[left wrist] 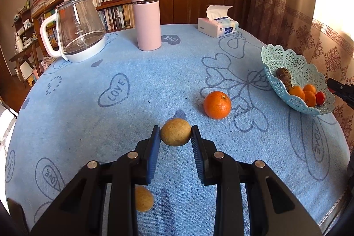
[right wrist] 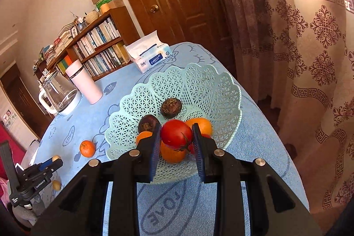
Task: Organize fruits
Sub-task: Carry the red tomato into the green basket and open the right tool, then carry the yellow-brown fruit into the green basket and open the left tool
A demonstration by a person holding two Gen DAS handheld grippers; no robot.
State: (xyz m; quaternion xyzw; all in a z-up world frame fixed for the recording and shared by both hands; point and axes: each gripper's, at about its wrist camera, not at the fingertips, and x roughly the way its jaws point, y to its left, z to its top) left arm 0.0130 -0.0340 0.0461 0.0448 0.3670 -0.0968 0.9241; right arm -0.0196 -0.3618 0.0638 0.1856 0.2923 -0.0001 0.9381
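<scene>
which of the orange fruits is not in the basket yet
The large round orange sitting alone on the blue tablecloth; the other, smaller oranges already lie in the mint lattice basket.

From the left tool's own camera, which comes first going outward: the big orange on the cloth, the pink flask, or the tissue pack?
Starting from the left tool, which grips a tan round fruit:
1. Orange, just ahead to the right on the blue cloth.
2. Pink flask, upright, farther back near the middle.
3. Tissue pack, at the far edge, right of the flask.

Left claw (left wrist: 176,135) grips a tan, possibly longan, fruit (left wrist: 175,135) above tablecloth (left wrist: 154,85)
</scene>
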